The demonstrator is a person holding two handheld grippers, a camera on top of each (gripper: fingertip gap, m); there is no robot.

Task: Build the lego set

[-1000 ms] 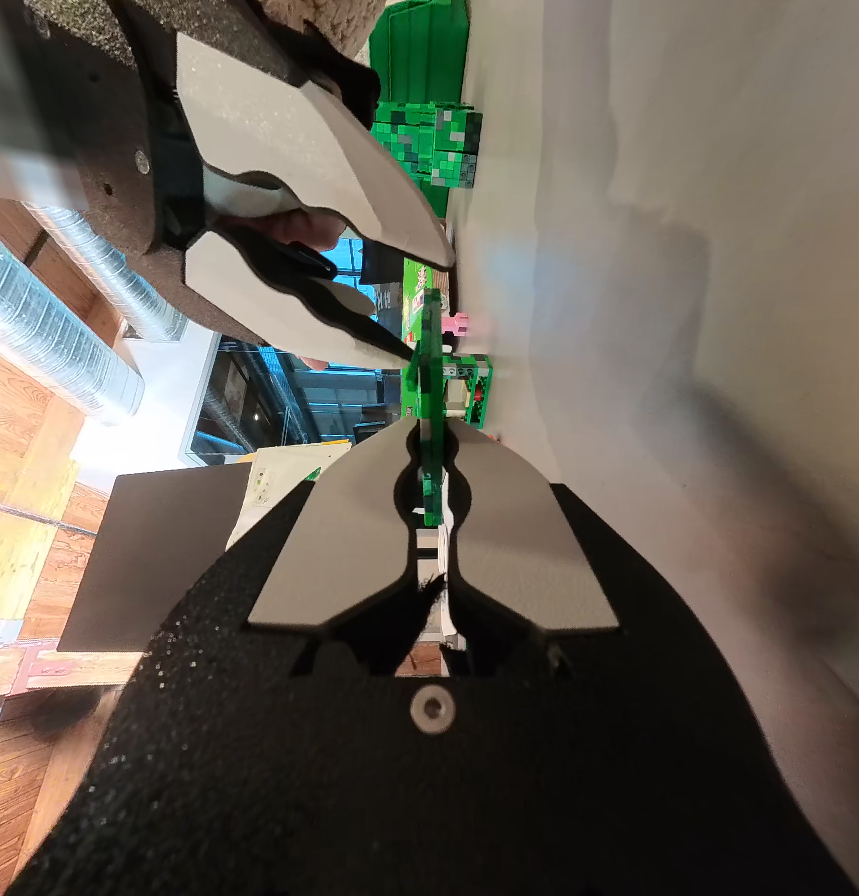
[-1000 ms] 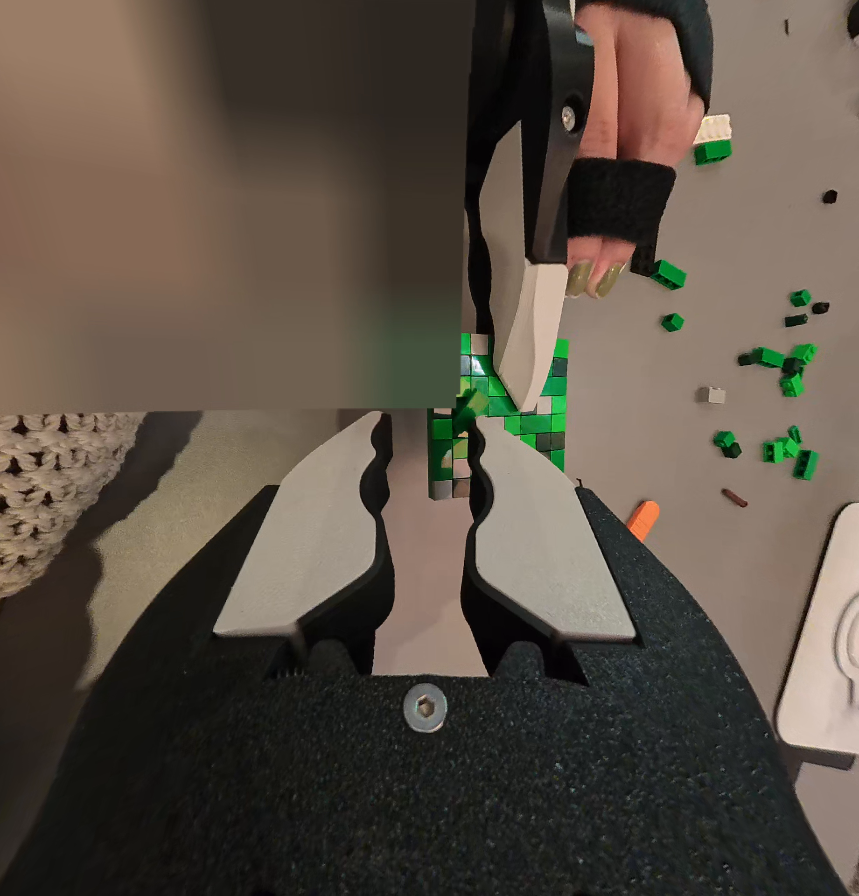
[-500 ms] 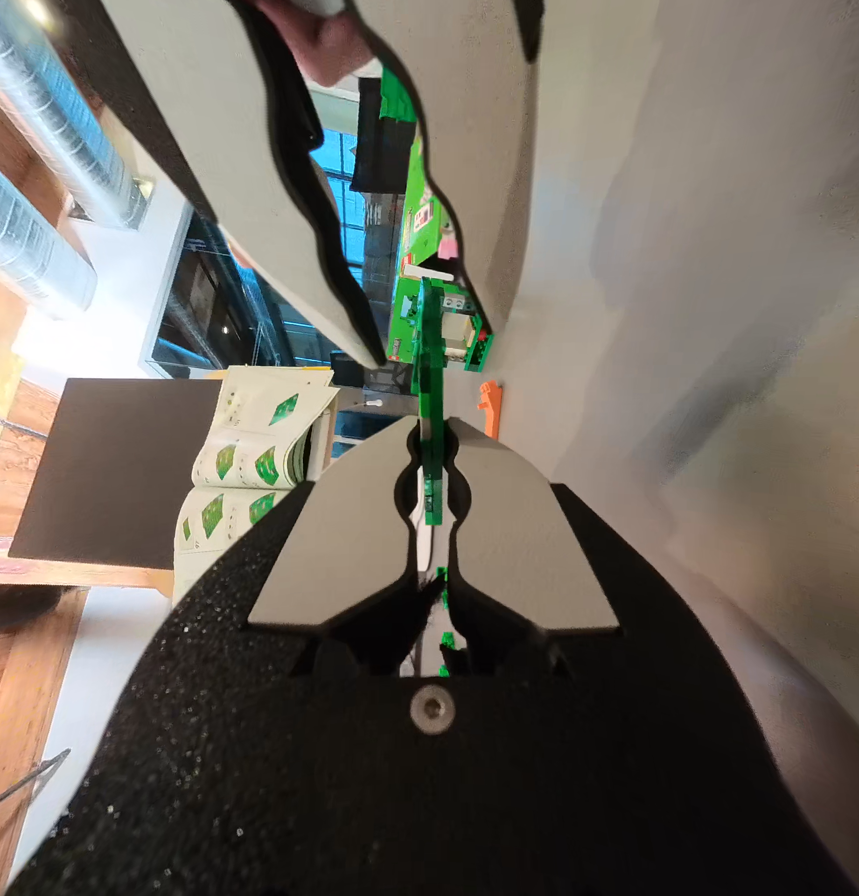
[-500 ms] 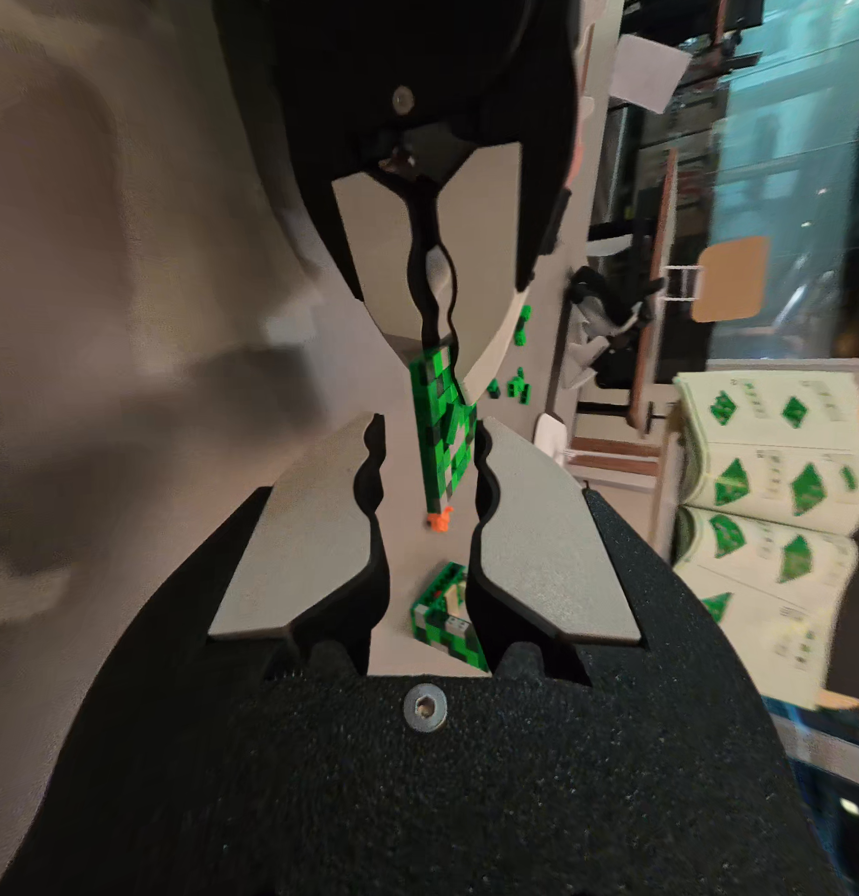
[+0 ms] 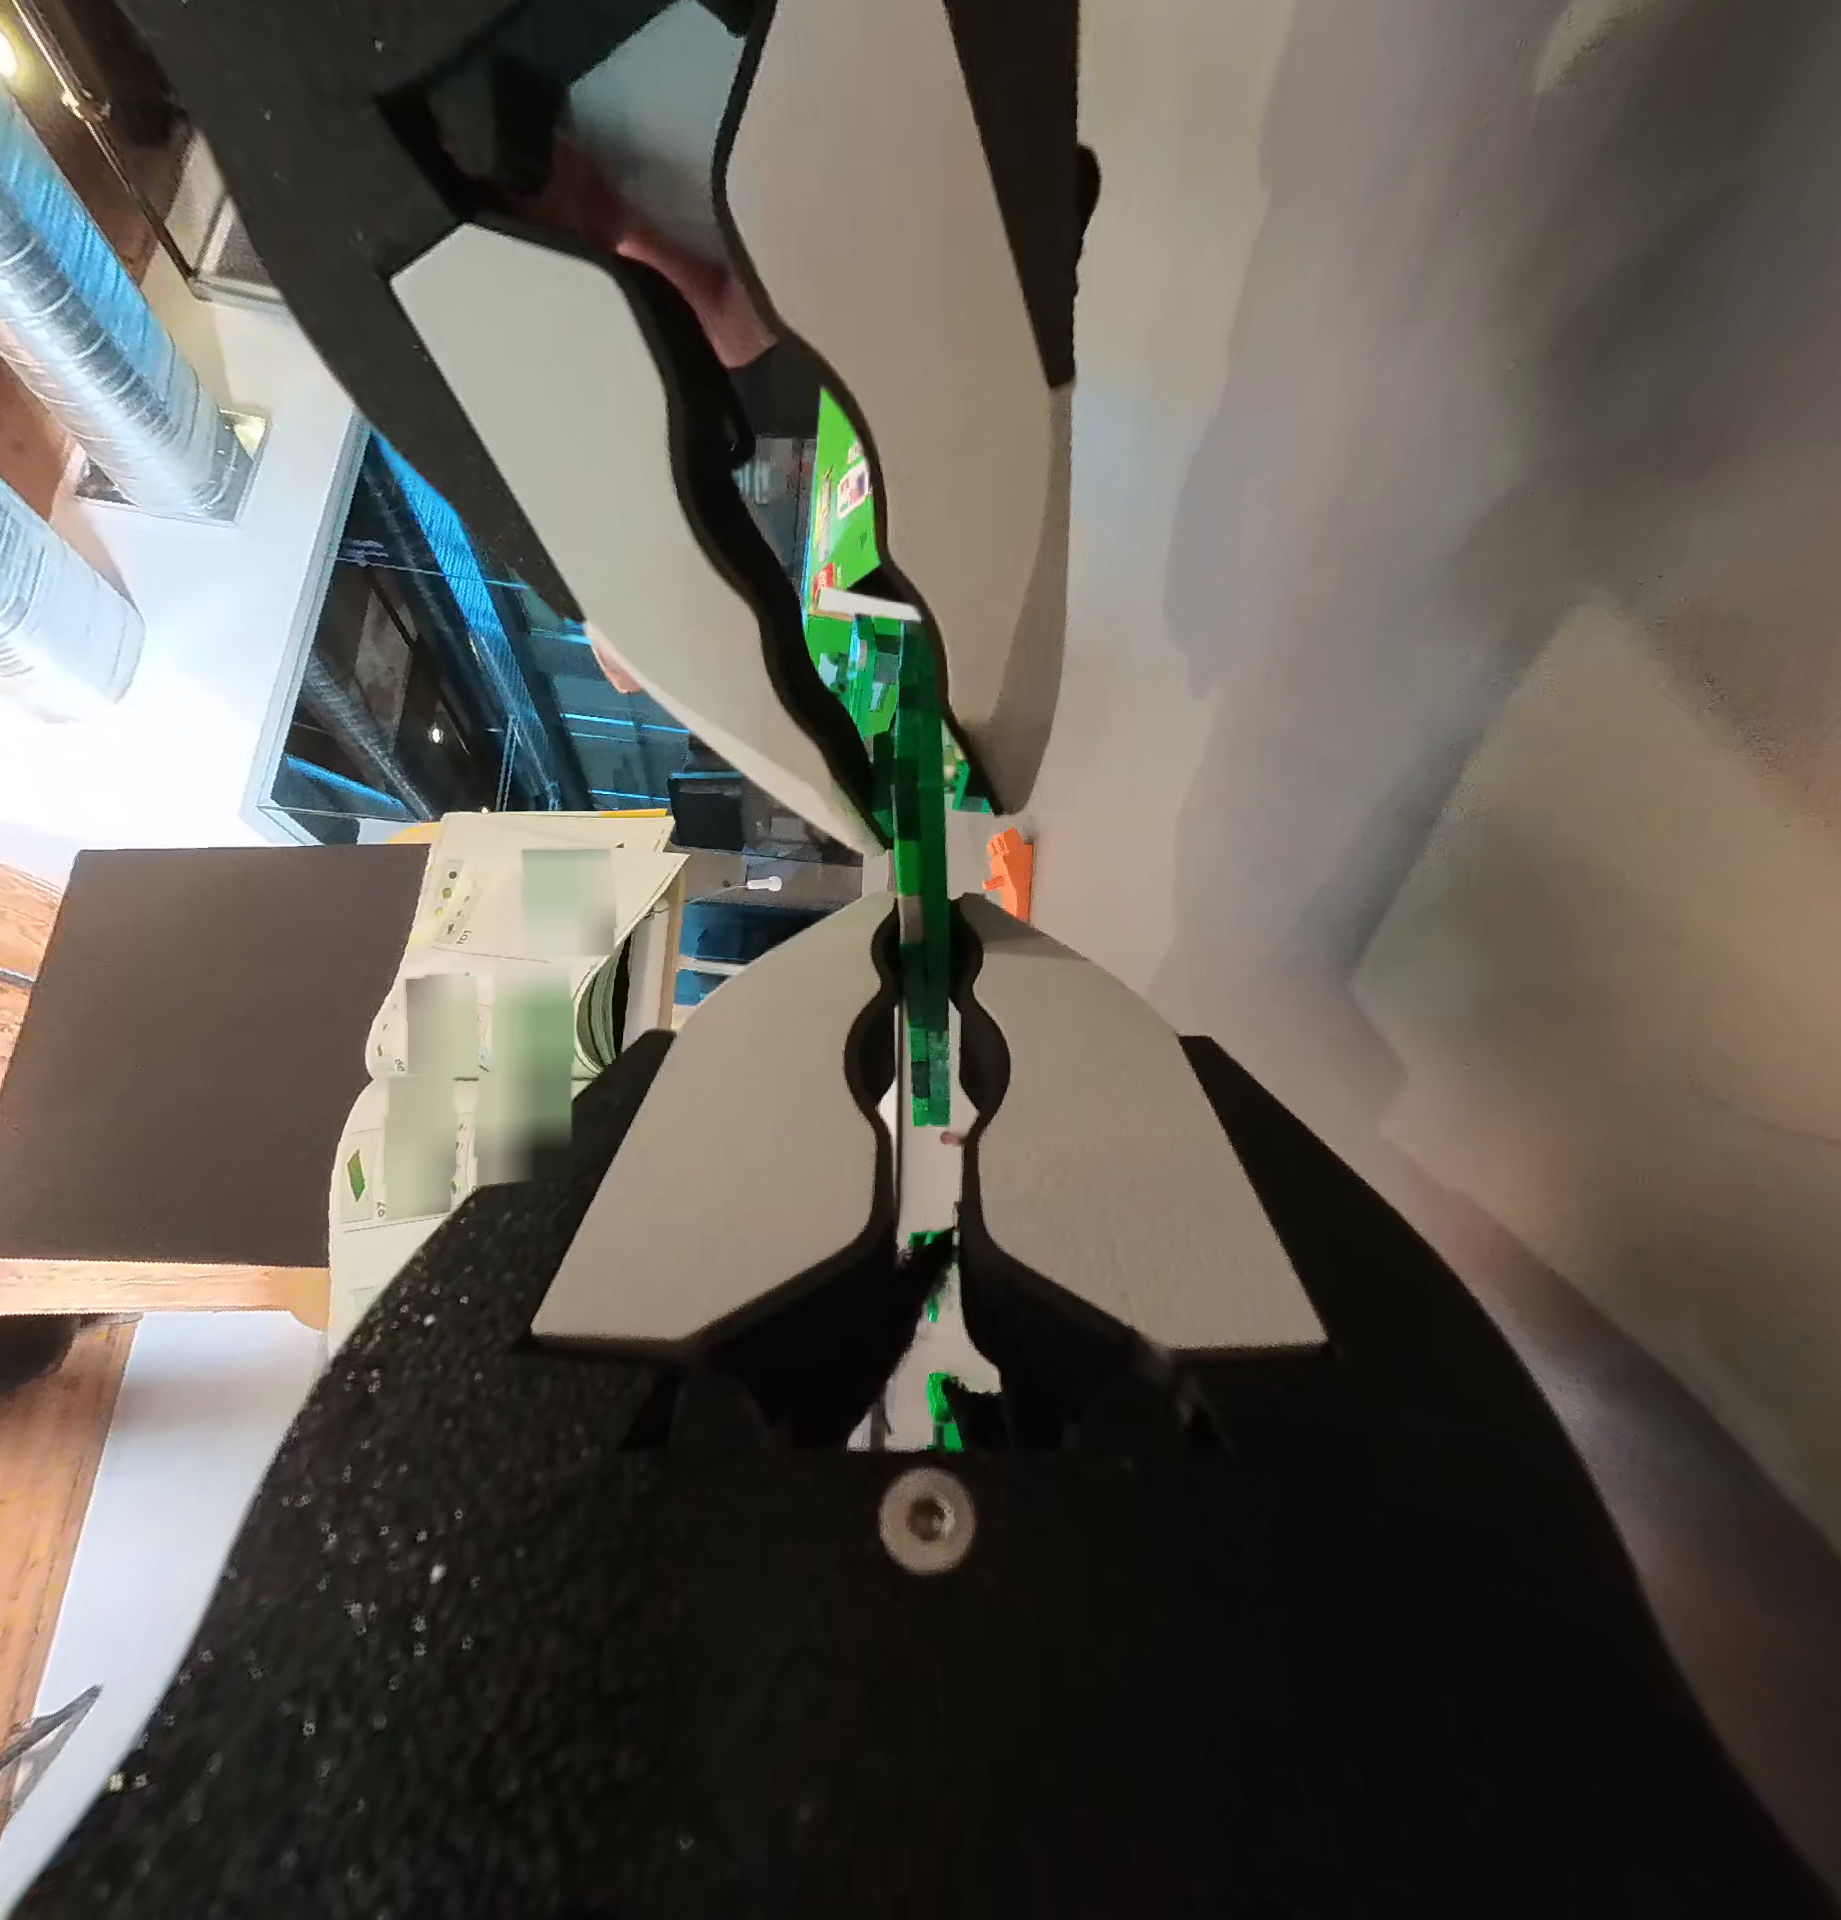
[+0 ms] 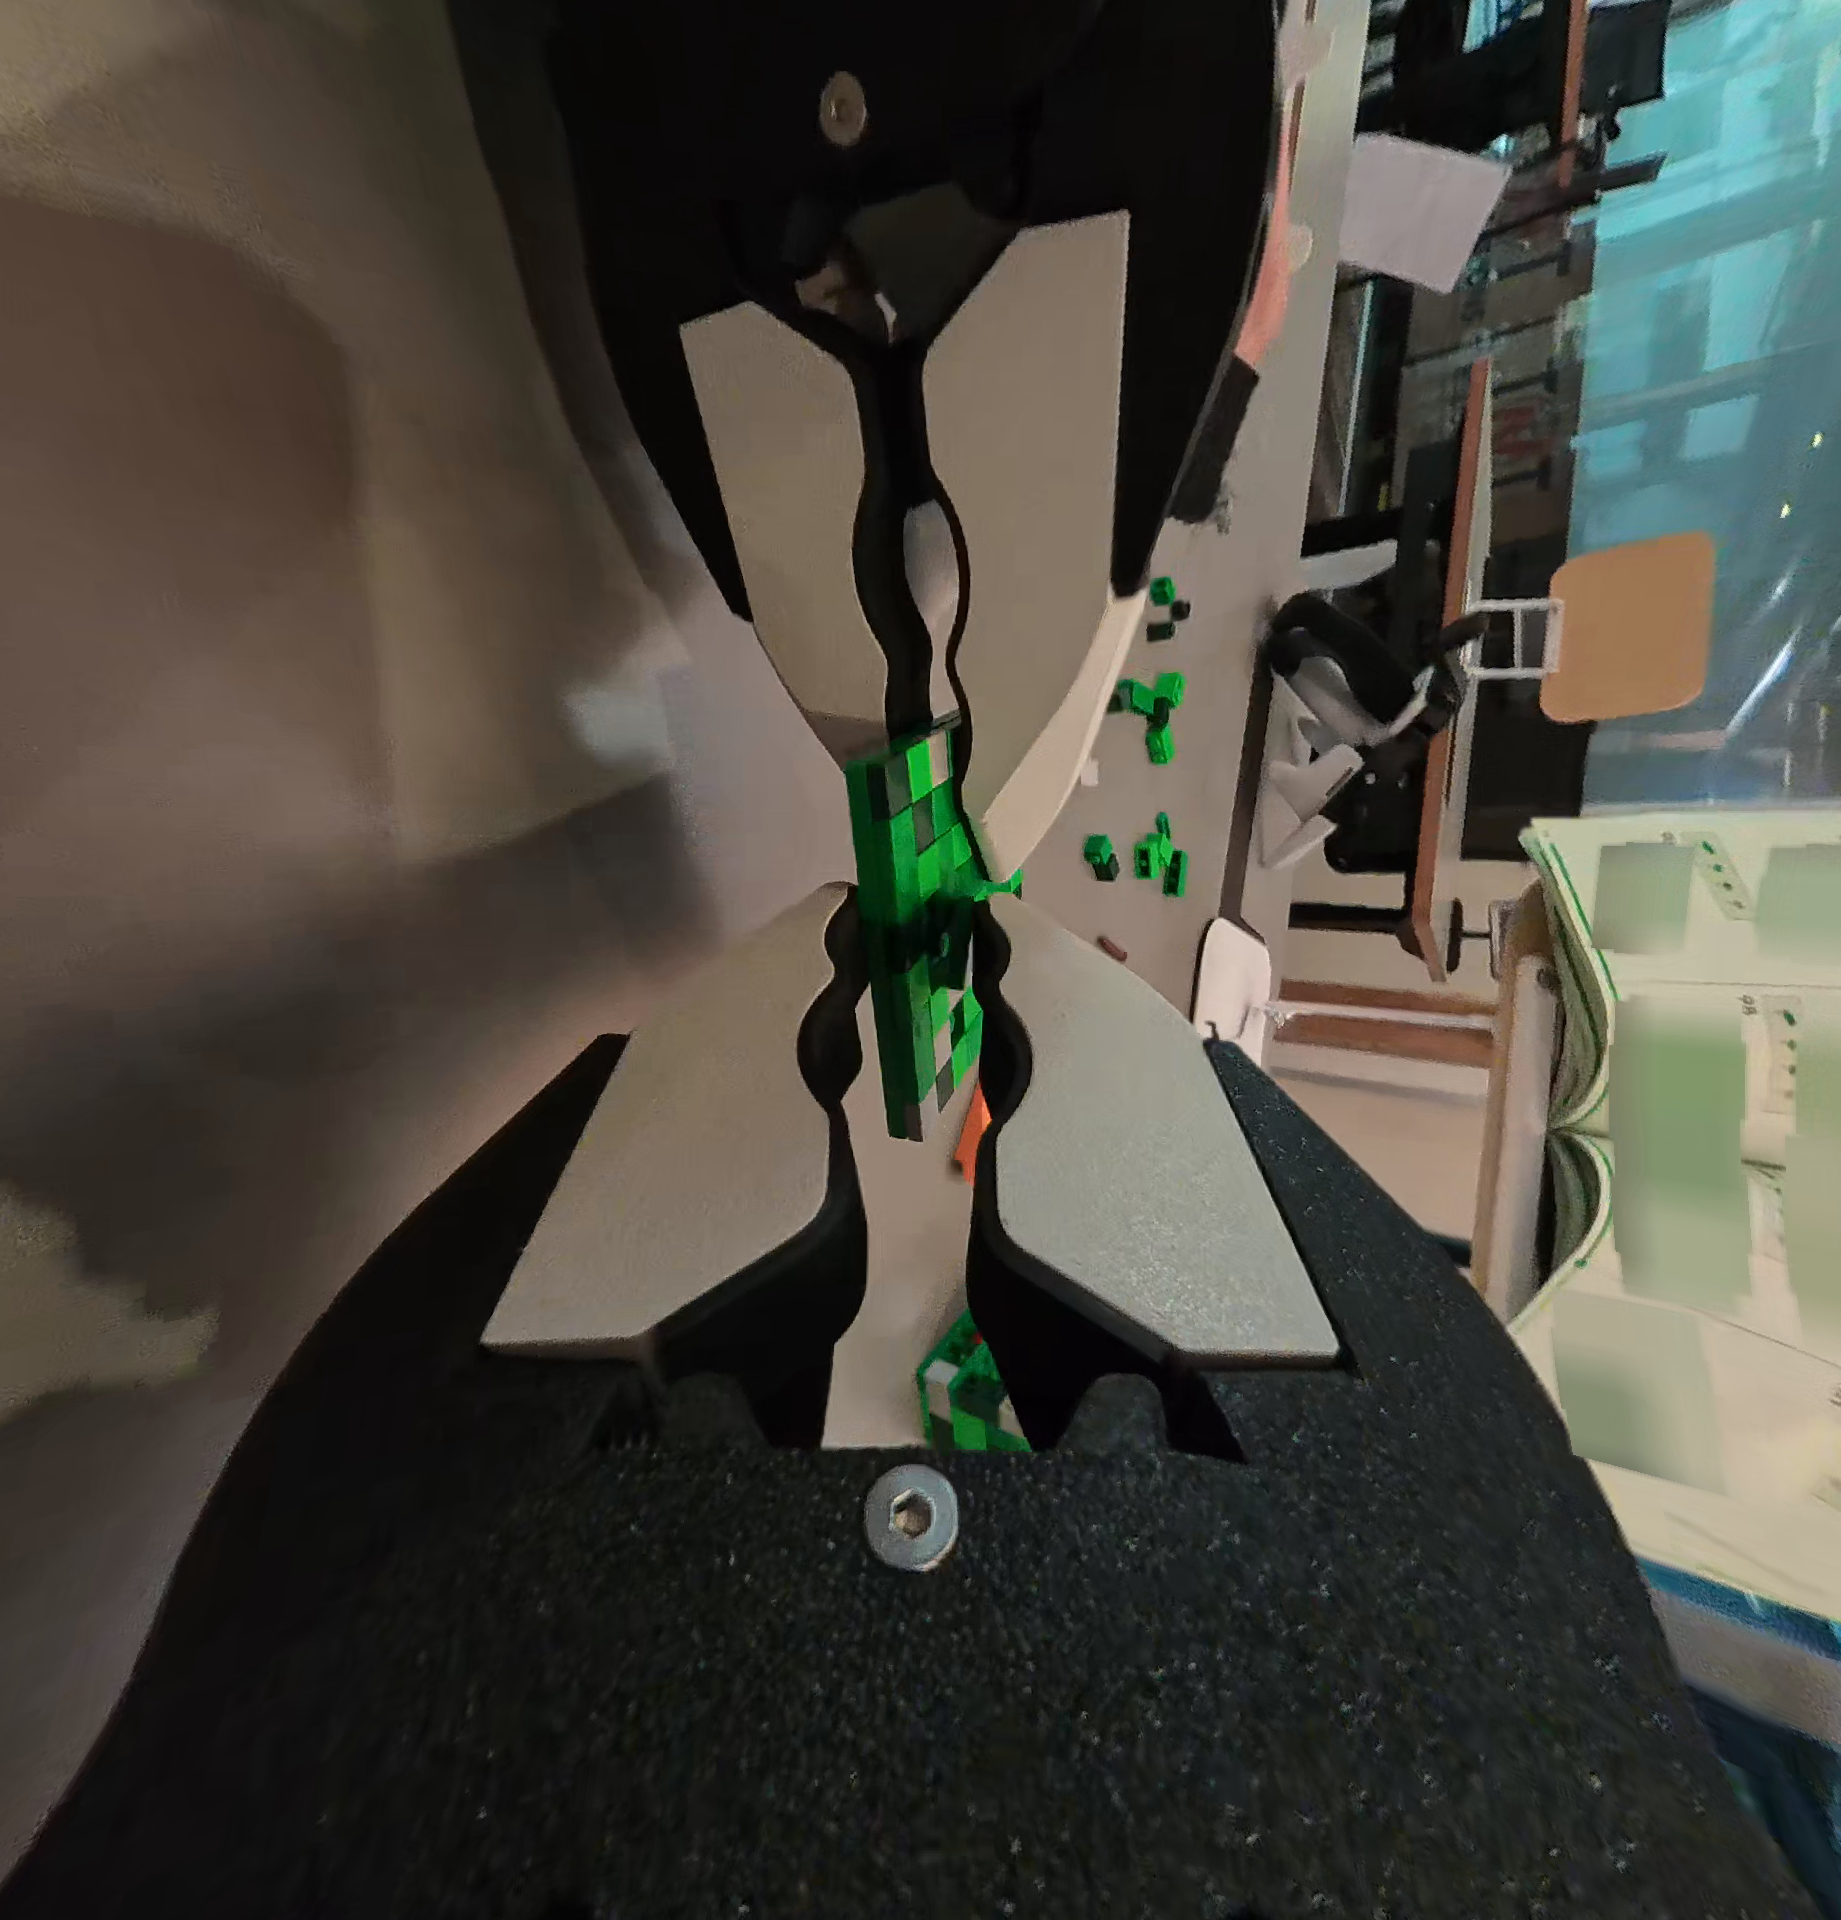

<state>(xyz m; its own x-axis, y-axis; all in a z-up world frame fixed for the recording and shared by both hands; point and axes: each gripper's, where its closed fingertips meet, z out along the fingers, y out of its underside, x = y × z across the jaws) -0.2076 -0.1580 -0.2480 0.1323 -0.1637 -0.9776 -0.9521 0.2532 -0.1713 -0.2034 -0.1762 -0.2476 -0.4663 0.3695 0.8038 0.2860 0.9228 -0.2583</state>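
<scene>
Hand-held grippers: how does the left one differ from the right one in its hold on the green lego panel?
The left hand-held gripper is shut on the green lego panel, pinching it flat. The right hand-held gripper is open, with a gap visible beside the panel. The left hand-held gripper grips one end, while the right hand-held gripper surrounds the opposite end. Both face each other along the same panel.

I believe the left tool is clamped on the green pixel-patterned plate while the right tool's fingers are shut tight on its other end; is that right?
Not quite: the right tool is open, its fingers straddling the green plate with a gap on one side, as the right wrist view shows. The left tool is indeed clamped on the plate.
</scene>
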